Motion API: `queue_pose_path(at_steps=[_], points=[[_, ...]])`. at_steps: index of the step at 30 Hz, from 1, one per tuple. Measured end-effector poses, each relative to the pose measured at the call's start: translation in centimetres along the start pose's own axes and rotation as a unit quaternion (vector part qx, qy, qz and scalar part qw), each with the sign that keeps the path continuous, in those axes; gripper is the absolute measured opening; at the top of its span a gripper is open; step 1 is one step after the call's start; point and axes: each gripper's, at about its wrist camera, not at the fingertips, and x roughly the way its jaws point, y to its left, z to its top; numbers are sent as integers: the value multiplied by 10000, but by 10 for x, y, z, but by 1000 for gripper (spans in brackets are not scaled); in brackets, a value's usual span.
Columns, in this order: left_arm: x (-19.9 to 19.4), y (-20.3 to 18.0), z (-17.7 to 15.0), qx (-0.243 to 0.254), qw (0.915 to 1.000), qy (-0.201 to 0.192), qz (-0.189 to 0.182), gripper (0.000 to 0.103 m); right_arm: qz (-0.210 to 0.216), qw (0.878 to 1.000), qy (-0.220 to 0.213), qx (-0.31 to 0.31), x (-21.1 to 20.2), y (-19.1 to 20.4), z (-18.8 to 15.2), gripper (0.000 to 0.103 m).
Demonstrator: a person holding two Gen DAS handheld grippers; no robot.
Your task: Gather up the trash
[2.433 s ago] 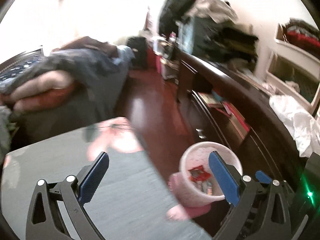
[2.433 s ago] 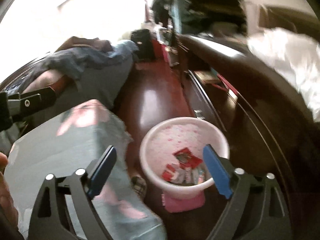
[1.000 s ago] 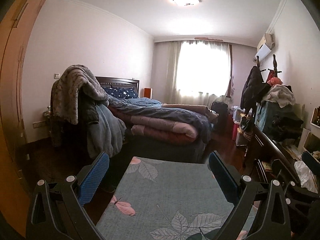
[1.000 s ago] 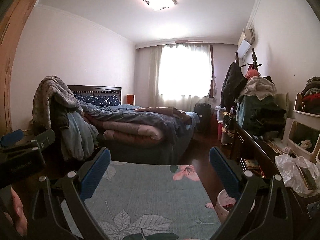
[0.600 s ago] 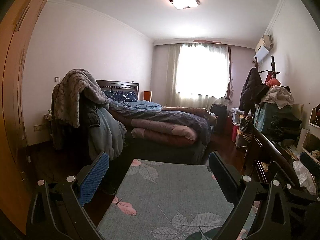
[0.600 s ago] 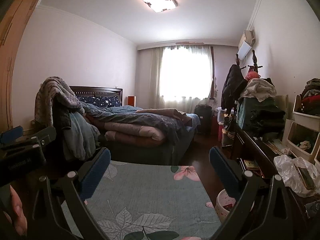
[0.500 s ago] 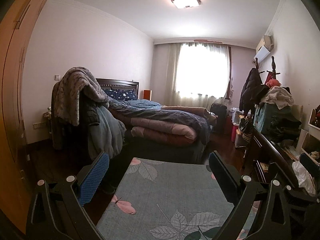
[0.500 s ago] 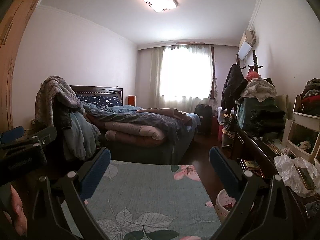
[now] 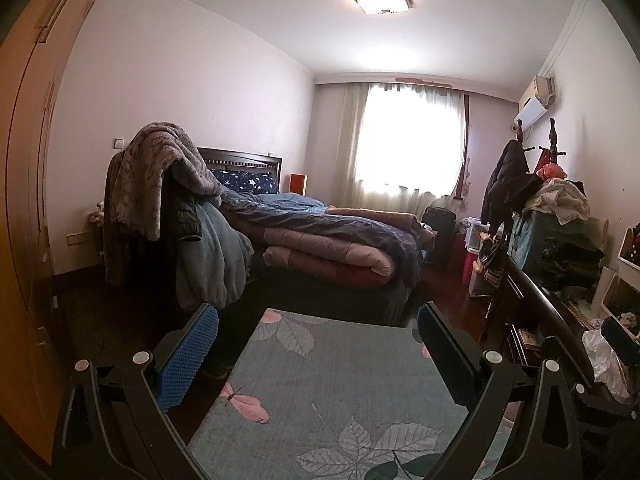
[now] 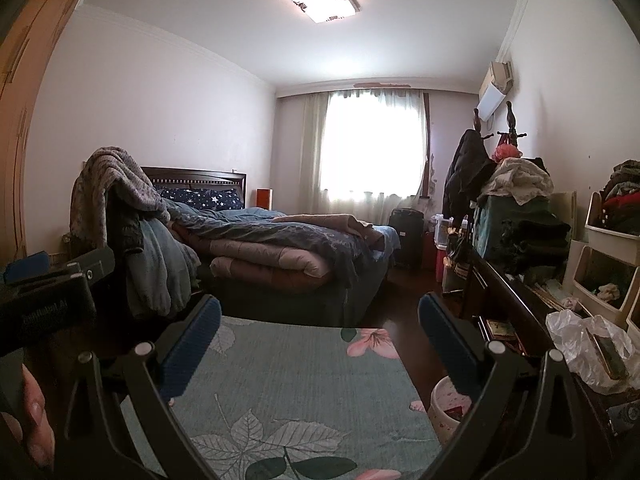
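Note:
My left gripper (image 9: 316, 344) is open and empty, held level above the teal leaf-print tablecloth (image 9: 340, 384). My right gripper (image 10: 320, 336) is open and empty above the same cloth (image 10: 300, 392). A pink-speckled white trash bin (image 10: 444, 404) stands on the floor at the table's right side, partly hidden behind my right finger; red wrappers show inside it. No loose trash shows on the cloth. The left gripper's body (image 10: 44, 296) shows at the left edge of the right wrist view.
A bed (image 9: 332, 248) piled with quilts fills the middle of the room. A dark wooden dresser (image 10: 516, 320) along the right wall holds a white plastic bag (image 10: 588, 348), clothes and storage bins. A wooden wardrobe (image 9: 24, 200) stands at the left.
Both grippers were tipped down at the bin 2.4 s ago and have since swung up to look level across the room. Over the last second they have barely moved.

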Motion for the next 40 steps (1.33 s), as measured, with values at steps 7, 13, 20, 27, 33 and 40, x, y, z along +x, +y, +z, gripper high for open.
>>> queue_pose_path(at_steps=[7, 13, 20, 27, 33, 40], points=[[-7, -3, -2, 8, 10000, -71, -10, 99, -11, 10000, 10, -29, 0, 0, 0, 100], [-8, -4, -2, 16, 10000, -74, -20, 99, -18, 10000, -3, -28, -1, -1, -1, 100], [-8, -4, 0, 9, 9999, -80, -86, 99, -26, 10000, 14, -38, -1, -3, -3, 100], [-4, 2, 2, -54, 9998, -91, -147, 99, -13, 10000, 53, -48, 2, -5, -7, 100], [2, 1, 0, 56, 9998, -165, -8, 99, -20, 9998, 197, -36, 13, -12, -13, 100], [15, 1, -4, 18, 9998, 39, -183, 99, -73, 9995, 297, -26, 20, -19, -18, 100]])
